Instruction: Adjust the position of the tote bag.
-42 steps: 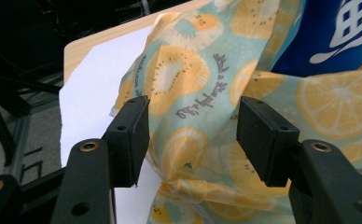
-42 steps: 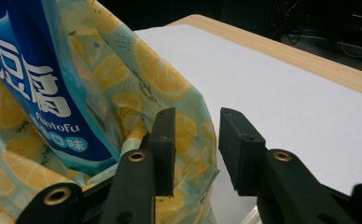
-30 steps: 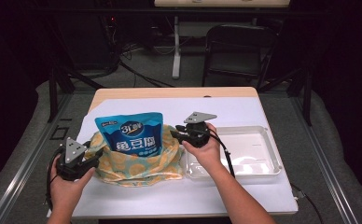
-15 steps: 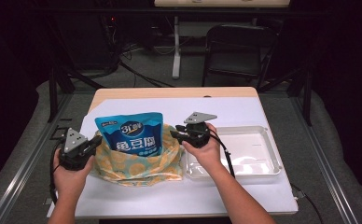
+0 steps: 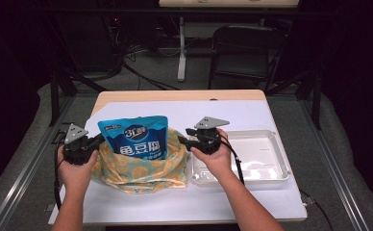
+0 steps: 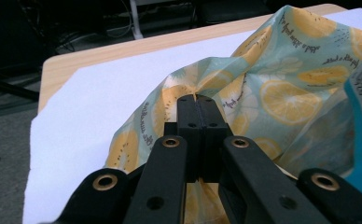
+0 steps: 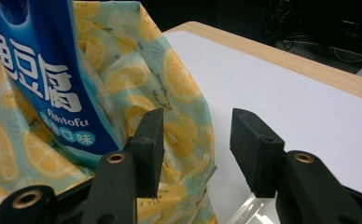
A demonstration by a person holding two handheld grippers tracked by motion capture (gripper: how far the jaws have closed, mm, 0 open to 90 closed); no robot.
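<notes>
Left gripper (image 5: 99, 140): jaws pressed together on the left edge of the lemon-print cloth bag (image 5: 141, 171). In the left gripper view the two black jaws meet with no gap at the bag's rim (image 6: 195, 95); the fabric folds around their tips. A second ago this gripper sat lower and farther left on the desk (image 5: 252, 113), jaws spread; it has since moved up to the bag's edge and closed on it.

Right gripper (image 5: 182, 140): jaws spread and just been opening, a clear gap between them. In the right gripper view the bag's right edge (image 7: 188, 116) lies beside the left jaw, in the gap but not pinched; the white desk surface shows between the jaws. Its hand sits where it was a second ago.

Blue snack pouch (image 5: 135, 138): stands upright inside the bag, top half above the rim, white lettering facing the camera. Same position as before. In the right gripper view its blue face (image 7: 44, 84) rises just left of the jaws.

Bag: on the white sheet near the front-middle of the desk, mouth open upward, between the two grippers.

Clear plastic tray (image 5: 271, 171): right of the bag, just beyond the right hand (image 5: 213, 161), unchanged.

Behind the desk: a dark chair (image 5: 242, 50).
</notes>
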